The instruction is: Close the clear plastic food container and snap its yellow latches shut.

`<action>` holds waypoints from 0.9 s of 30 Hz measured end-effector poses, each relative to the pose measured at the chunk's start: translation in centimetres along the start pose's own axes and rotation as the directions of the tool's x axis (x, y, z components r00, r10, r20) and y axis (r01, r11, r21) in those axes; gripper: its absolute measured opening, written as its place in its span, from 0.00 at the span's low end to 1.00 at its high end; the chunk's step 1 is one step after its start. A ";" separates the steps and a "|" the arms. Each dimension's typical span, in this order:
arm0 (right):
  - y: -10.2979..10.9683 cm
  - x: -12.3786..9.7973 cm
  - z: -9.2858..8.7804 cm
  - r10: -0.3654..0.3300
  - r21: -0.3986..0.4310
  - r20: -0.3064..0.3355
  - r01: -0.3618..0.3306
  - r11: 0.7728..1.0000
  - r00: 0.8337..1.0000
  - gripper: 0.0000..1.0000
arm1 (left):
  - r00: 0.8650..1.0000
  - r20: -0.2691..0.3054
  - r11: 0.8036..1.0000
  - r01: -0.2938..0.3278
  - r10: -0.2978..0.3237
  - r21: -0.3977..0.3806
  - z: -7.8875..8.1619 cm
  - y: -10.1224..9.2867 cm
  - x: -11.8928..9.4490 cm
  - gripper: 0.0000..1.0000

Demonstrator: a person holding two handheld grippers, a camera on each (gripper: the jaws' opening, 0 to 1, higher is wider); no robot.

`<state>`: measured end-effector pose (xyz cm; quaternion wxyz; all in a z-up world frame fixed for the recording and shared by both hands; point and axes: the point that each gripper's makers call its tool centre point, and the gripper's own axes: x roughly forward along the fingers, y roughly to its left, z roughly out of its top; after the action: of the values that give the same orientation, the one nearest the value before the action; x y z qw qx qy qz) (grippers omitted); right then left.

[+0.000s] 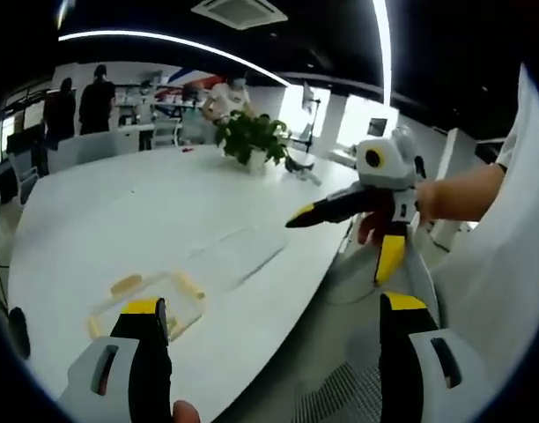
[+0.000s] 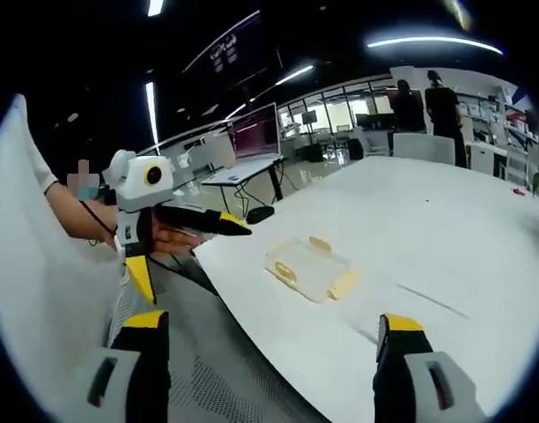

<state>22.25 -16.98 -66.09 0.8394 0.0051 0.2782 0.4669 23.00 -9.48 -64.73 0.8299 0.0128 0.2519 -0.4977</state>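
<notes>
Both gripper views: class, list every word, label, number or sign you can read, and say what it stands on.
No text can be read in either view.
The screen behind the white table shows a picture too blurred to read.
The dark ceiling panel bears faint marks, too small to read.
The red and blue wall graphic shows no legible letters.
The clear container and its yellow latches carry no visible label.

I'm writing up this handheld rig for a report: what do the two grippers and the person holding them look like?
Each gripper has grey-white housings carrying black jaws with yellow tips. That shows on the left gripper and the right gripper alike. Seen from across, the right gripper's long black jaws end in yellow. The person wears a white short-sleeved top.
</notes>
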 end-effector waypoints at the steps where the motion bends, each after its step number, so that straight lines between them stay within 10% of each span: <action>1: 0.1 0.2 0.0 0.002 -0.008 -0.002 -0.002 1.000 1.000 0.99 | 1.000 0.002 1.000 0.000 0.000 0.002 0.2 0.1 -0.1 0.99; 27: -1.0 5.0 2.6 0.018 -0.185 -0.087 -0.034 0.982 0.996 0.92 | 0.996 -0.088 0.995 0.020 -0.011 0.099 -0.4 6.0 -1.9 0.96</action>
<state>26.29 -12.94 -66.45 0.8174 -0.0897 0.2688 0.5015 27.15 -4.75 -65.60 0.8125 0.0741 0.2629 -0.5150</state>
